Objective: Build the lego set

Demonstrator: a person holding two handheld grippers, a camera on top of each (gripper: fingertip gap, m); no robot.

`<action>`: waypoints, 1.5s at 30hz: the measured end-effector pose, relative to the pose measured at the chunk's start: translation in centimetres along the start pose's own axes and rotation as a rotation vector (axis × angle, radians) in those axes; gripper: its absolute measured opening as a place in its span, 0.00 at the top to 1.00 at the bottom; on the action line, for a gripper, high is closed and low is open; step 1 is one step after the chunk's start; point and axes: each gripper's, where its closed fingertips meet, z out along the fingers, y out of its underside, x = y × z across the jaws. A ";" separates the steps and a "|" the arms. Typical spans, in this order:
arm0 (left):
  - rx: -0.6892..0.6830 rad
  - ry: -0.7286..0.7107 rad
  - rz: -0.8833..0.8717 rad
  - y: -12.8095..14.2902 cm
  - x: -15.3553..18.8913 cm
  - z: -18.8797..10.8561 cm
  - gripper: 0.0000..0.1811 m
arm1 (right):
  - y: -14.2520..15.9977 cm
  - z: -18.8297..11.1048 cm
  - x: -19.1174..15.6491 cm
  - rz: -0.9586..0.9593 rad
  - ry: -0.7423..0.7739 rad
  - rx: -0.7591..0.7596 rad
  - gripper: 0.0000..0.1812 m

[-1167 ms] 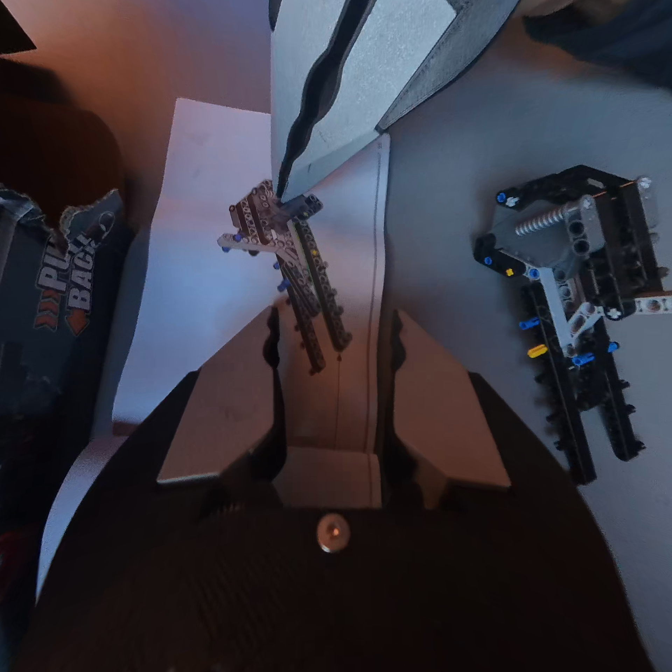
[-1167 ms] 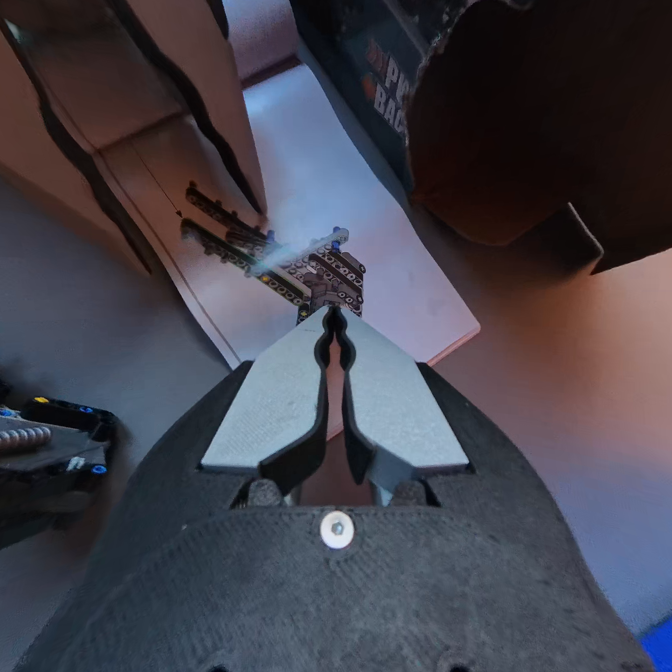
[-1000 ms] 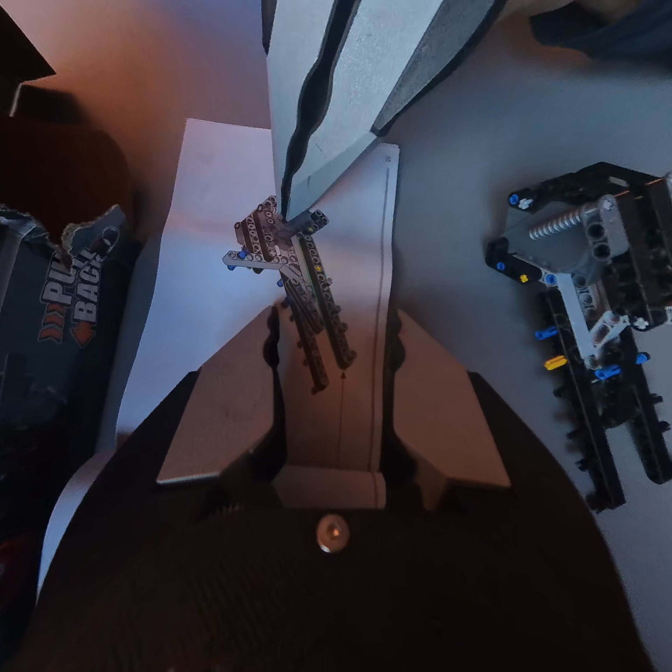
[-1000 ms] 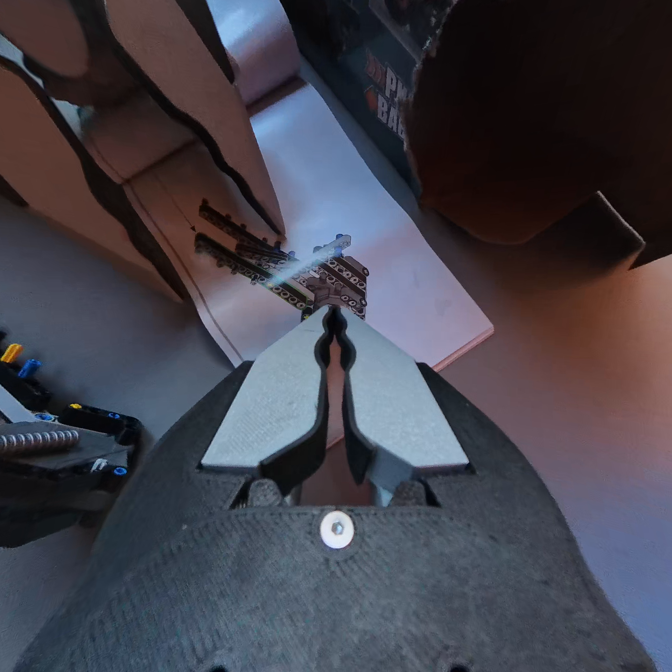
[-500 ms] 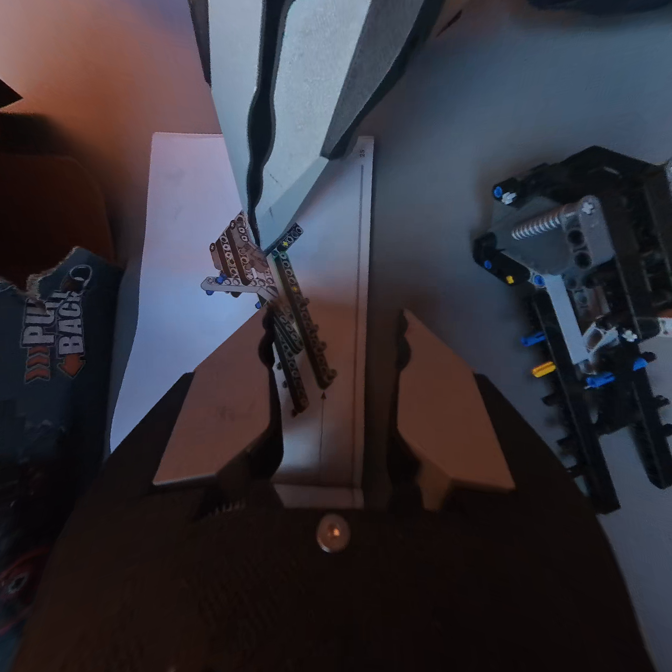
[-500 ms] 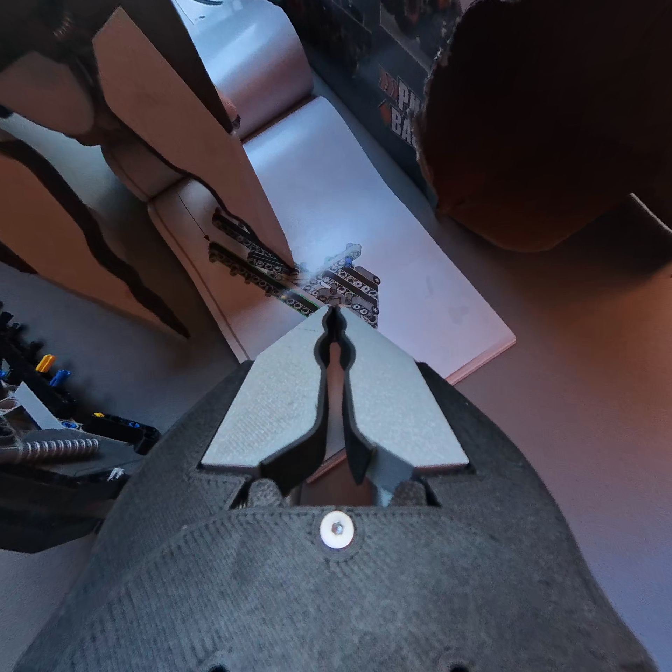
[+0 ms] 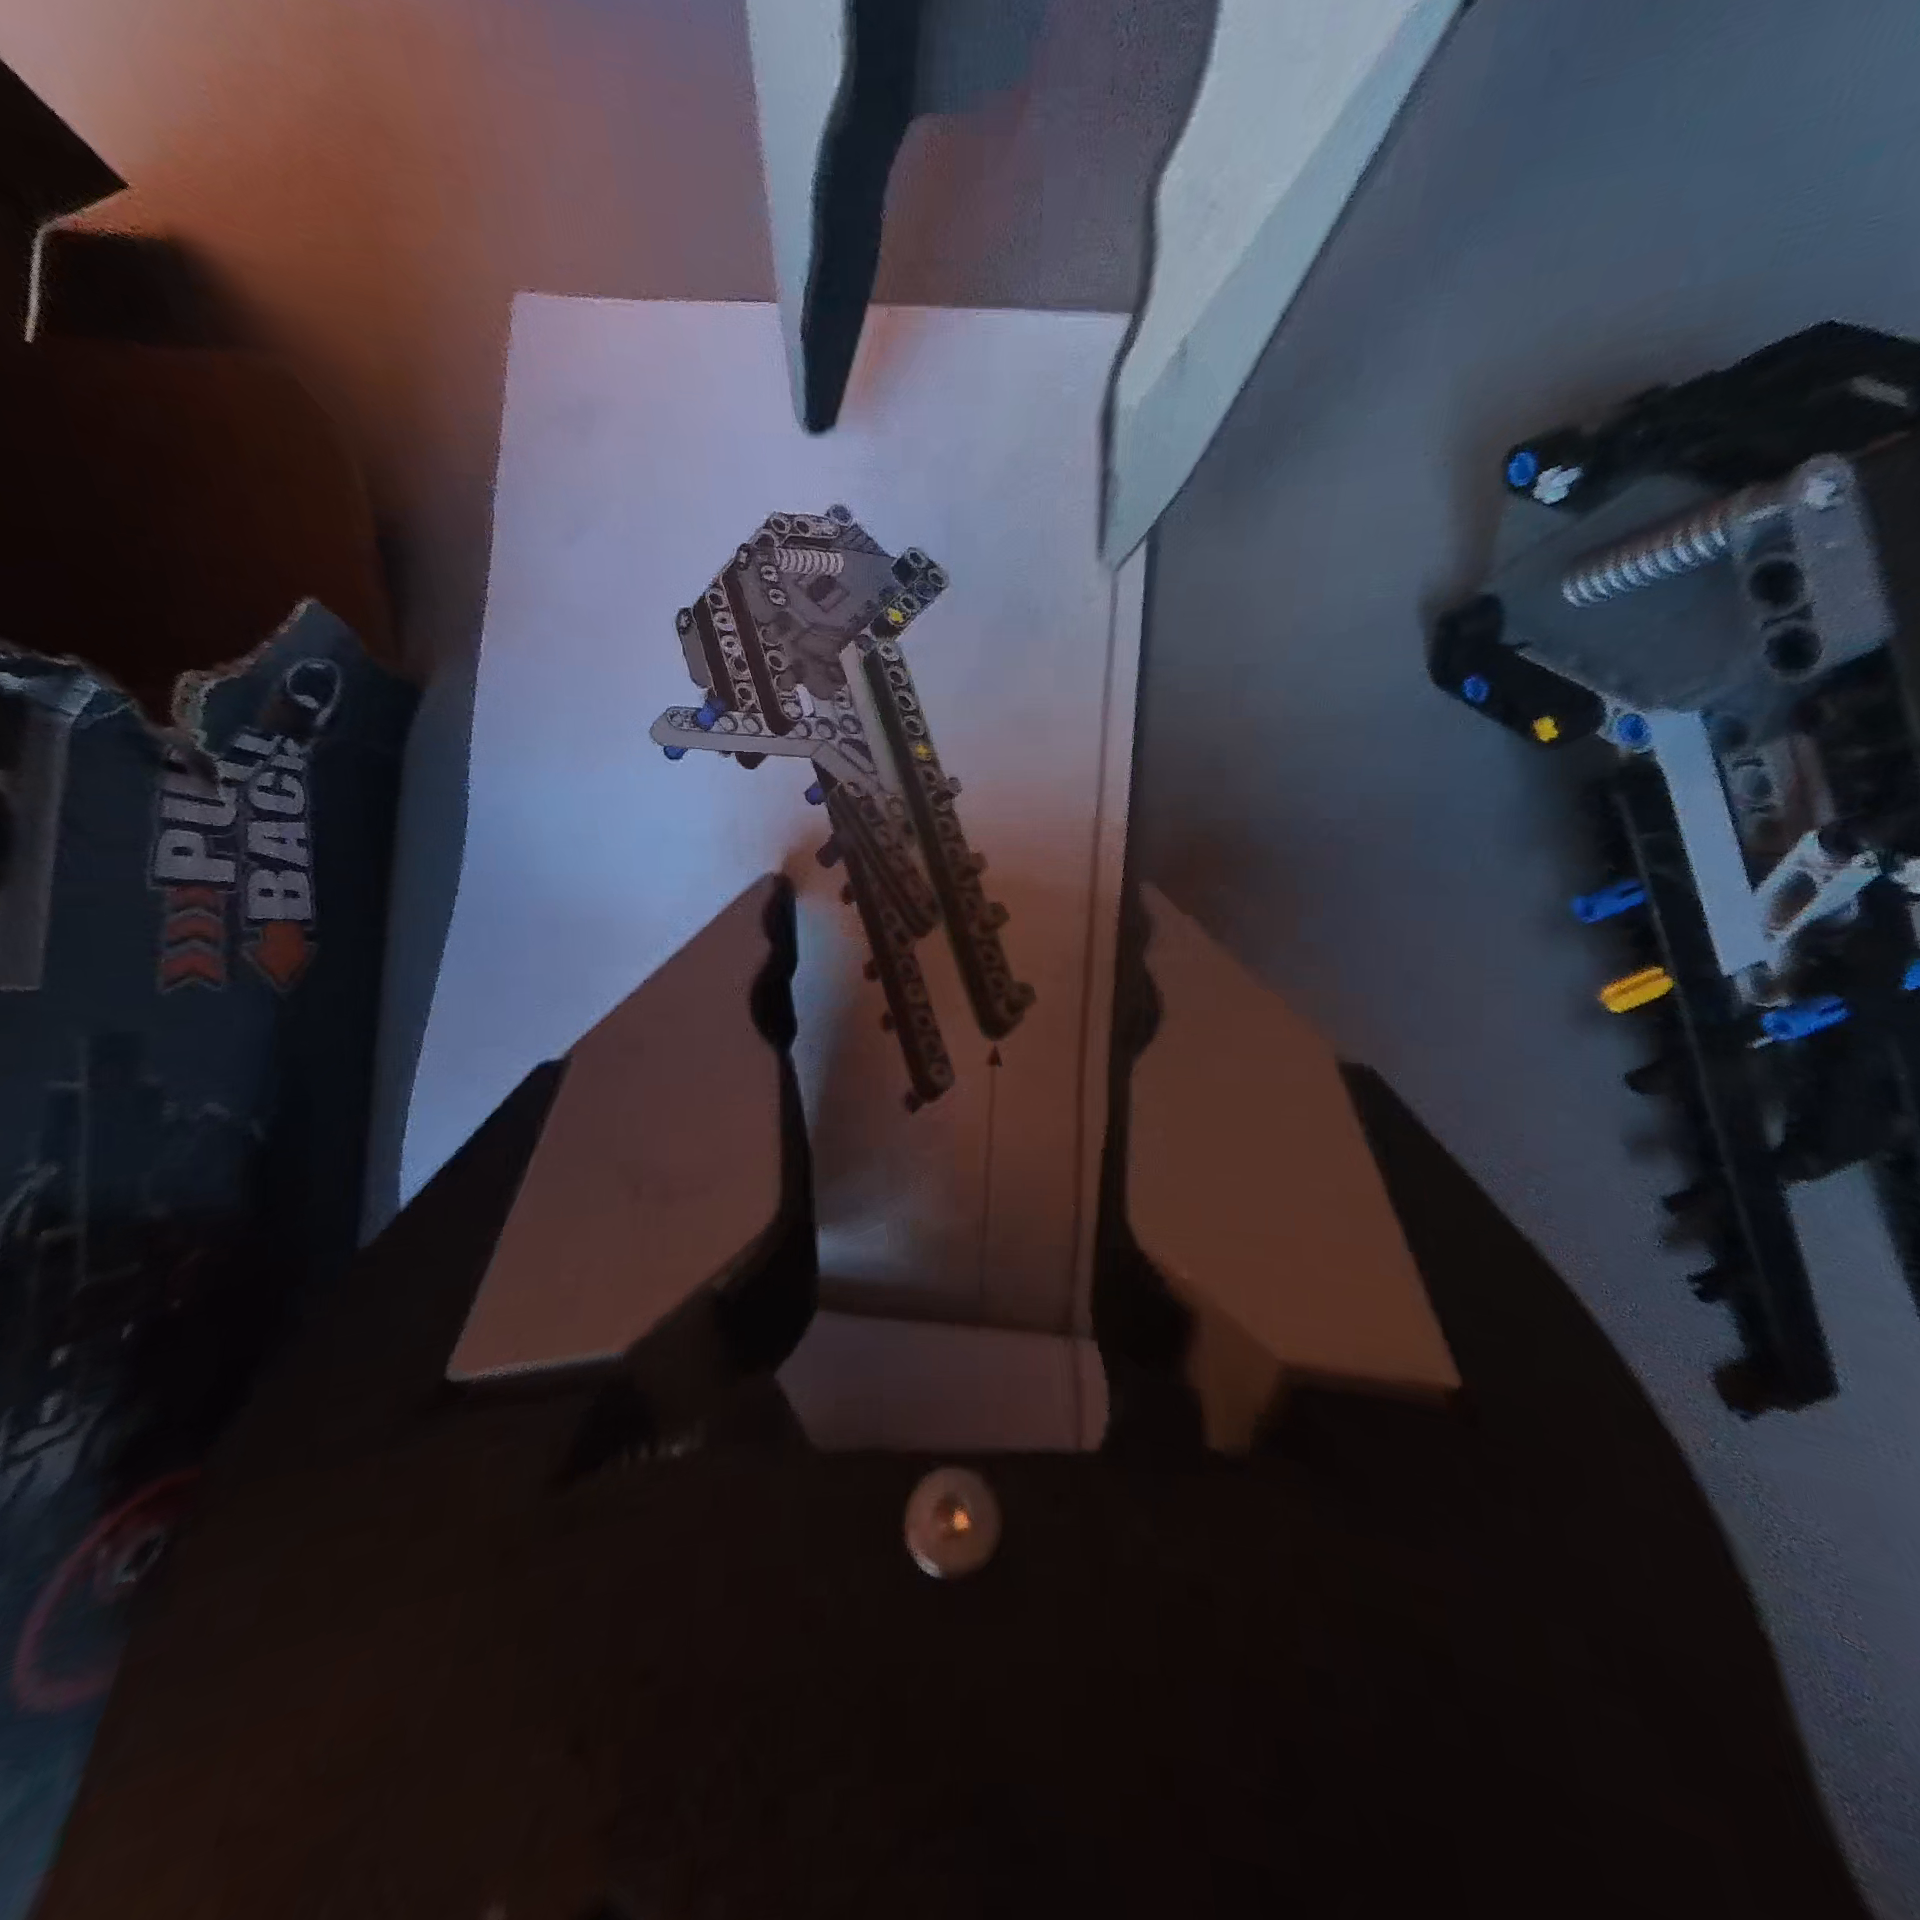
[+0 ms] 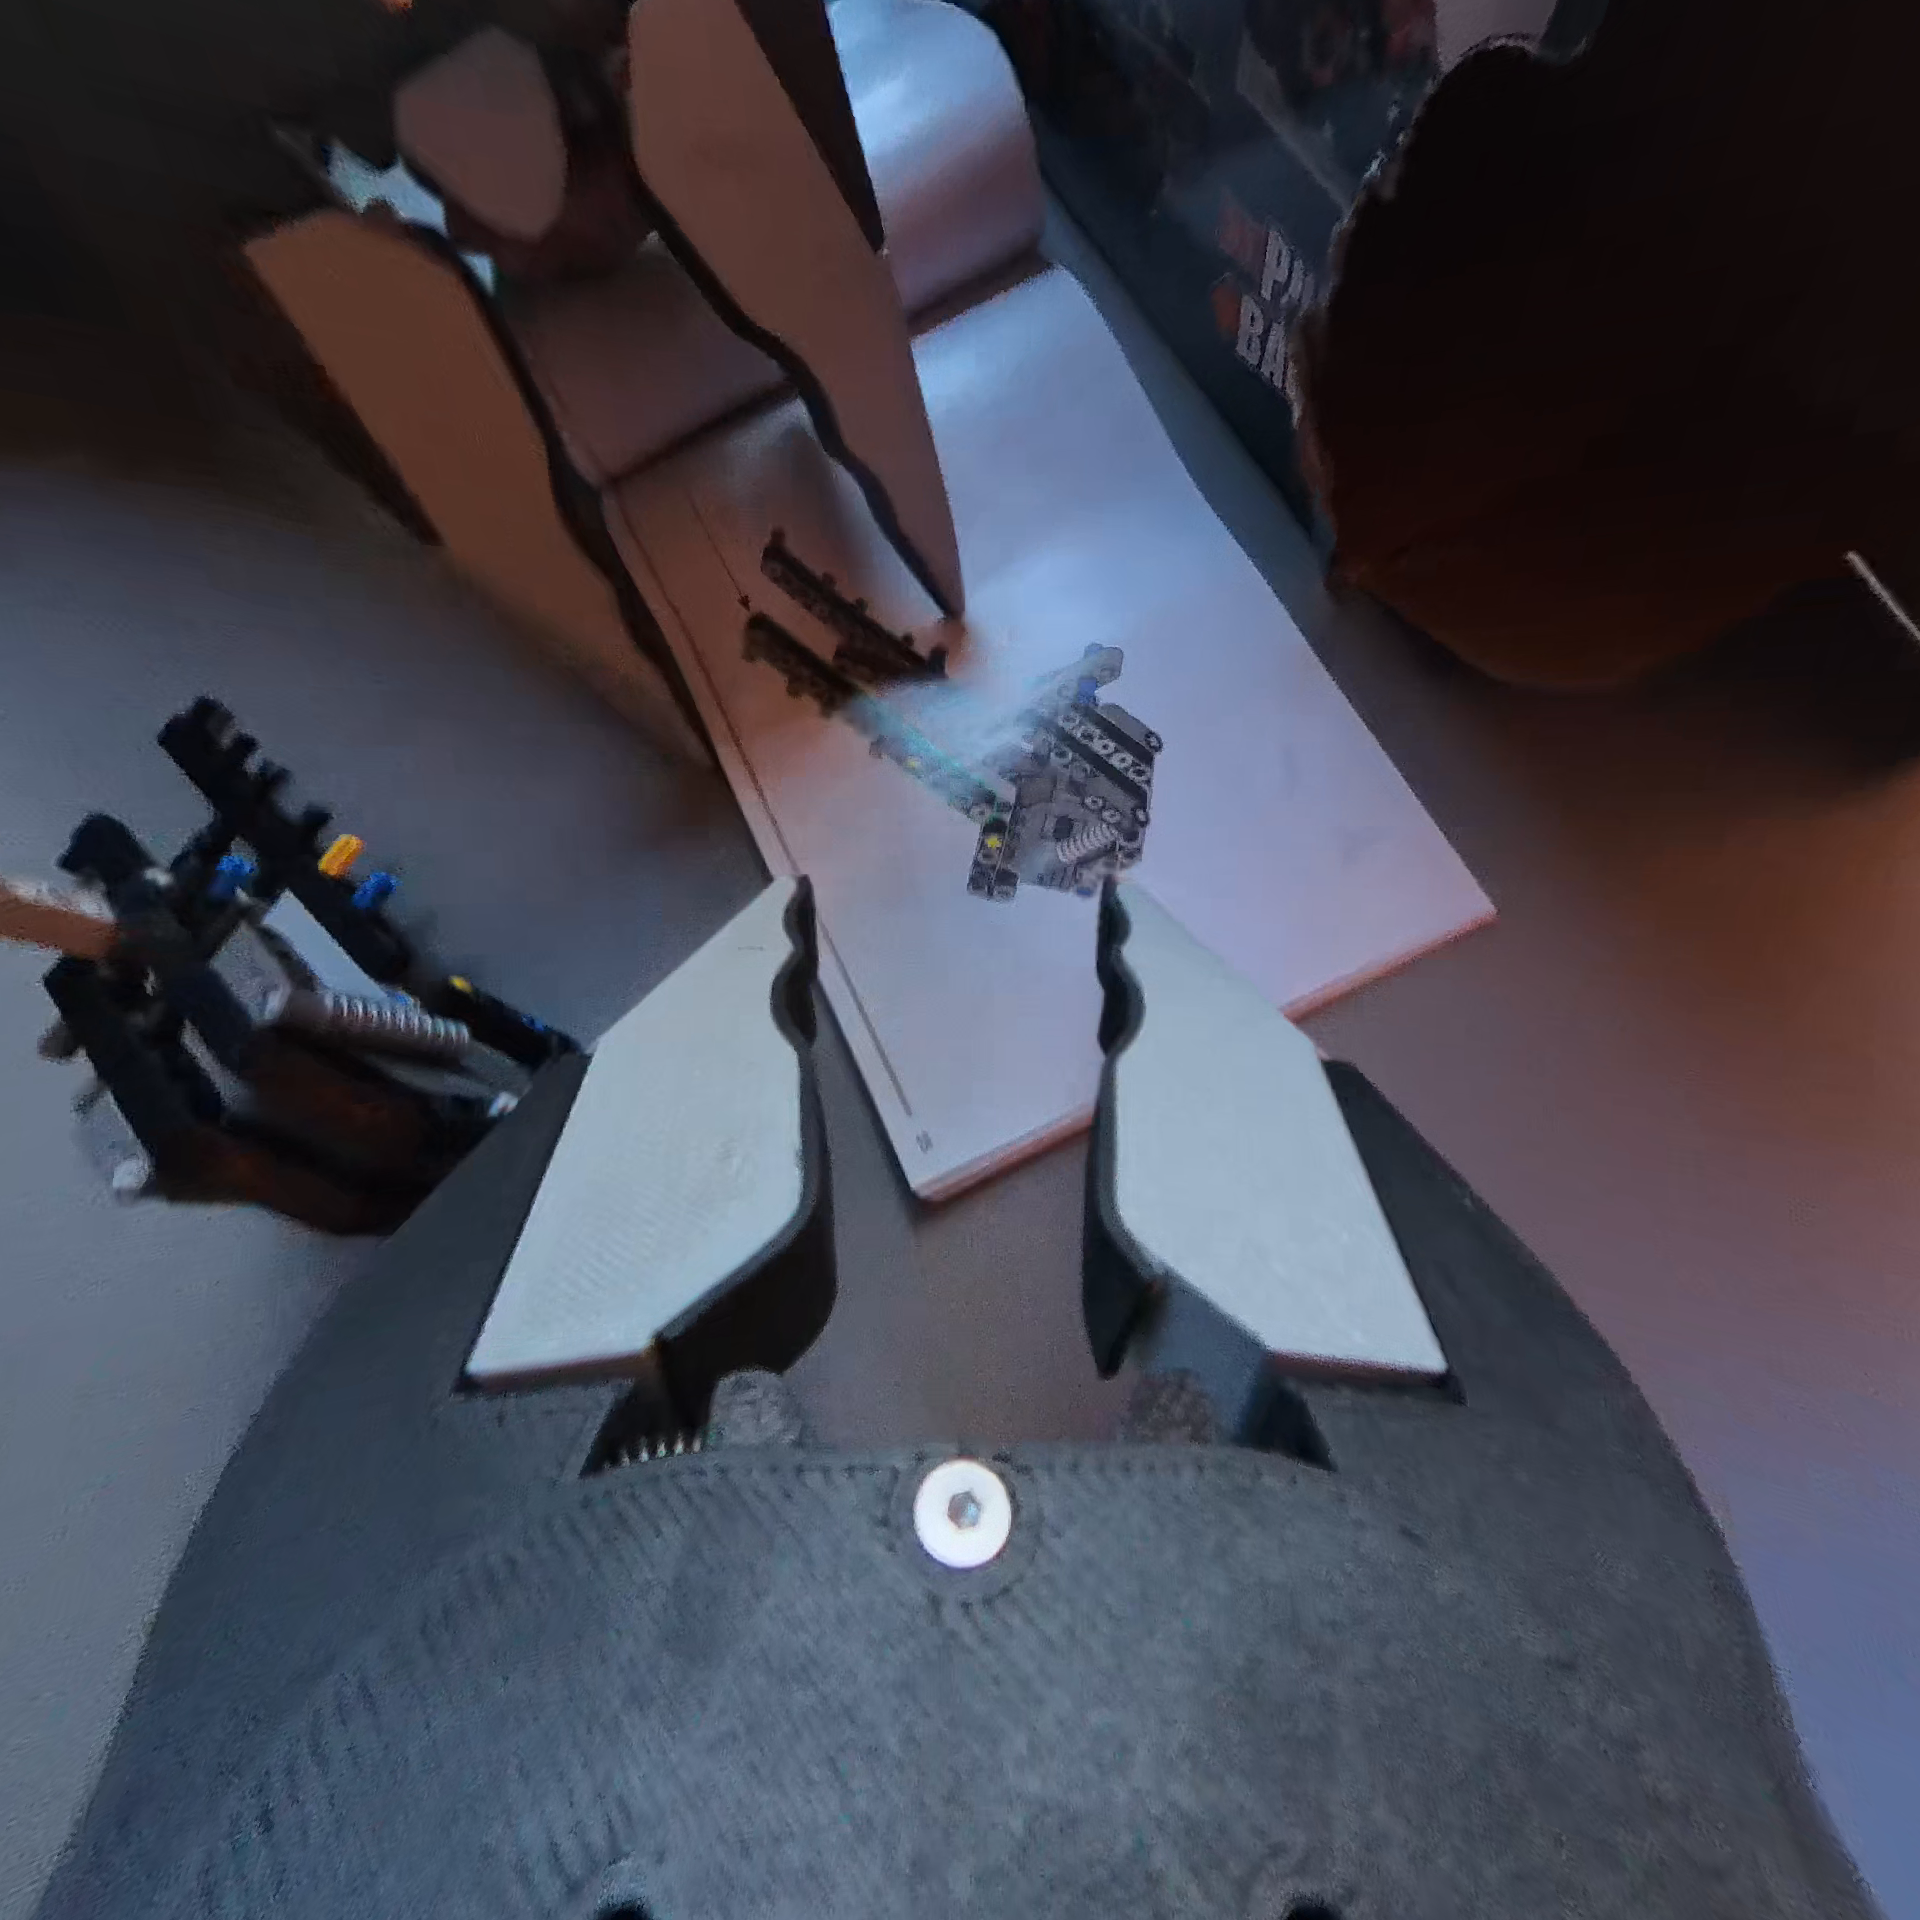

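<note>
Left wrist view shows the left tool spread empty over the instruction booklet; the right tool is likewise spread. Checking a step, seemingly; next, reach for the lego chassis right of it.

The instruction booklet is smooth paper with a faint sheen; the lego box is printed cardboard, torn rough at its edge. The lego chassis is hard plastic — its spring looks metallic. The table is matt grey.
</note>
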 end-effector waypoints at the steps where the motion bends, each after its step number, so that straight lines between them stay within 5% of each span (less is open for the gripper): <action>1: 0.008 0.014 -0.005 0.0 0.1 -0.1 0.67 | 0.3 -0.3 -0.1 -0.008 -0.001 -0.007 0.69; 3: 0.044 0.089 -0.034 -0.3 0.6 -0.3 0.76 | 1.1 -0.5 -0.4 -0.017 -0.011 -0.038 0.63; 5: 0.086 0.243 -0.098 -0.5 1.9 -0.6 0.99 | 1.7 -0.5 -0.5 -0.045 -0.003 -0.069 0.64; 8: 0.126 0.324 -0.168 -0.4 1.8 -0.7 1.00 | 2.5 0.0 -0.5 -0.059 -0.005 -0.110 0.62; 22: 0.124 0.383 -0.132 0.6 2.1 -1.4 1.00 | 2.9 -1.7 -0.2 -0.128 0.012 -0.097 0.78; 31: 0.145 0.345 -0.184 0.5 0.6 -2.5 1.00 | 3.5 -0.8 0.4 -0.114 0.051 -0.133 0.71; 33: 0.159 0.350 -0.202 0.1 0.4 -3.4 1.00 | 3.3 -0.9 0.7 -0.101 0.078 -0.140 0.62; 36: 0.127 0.286 -0.201 0.2 -0.2 -4.1 0.82 | 2.6 -1.1 1.3 -0.058 0.095 -0.098 0.57; 38: 0.060 0.250 -0.170 1.1 -0.1 -3.8 0.75 | 3.5 -0.8 1.7 -0.089 0.113 -0.149 0.65; 45: 0.022 0.279 -0.121 1.4 1.0 -2.1 0.77 | 3.4 -0.3 0.8 -0.167 0.103 -0.157 0.72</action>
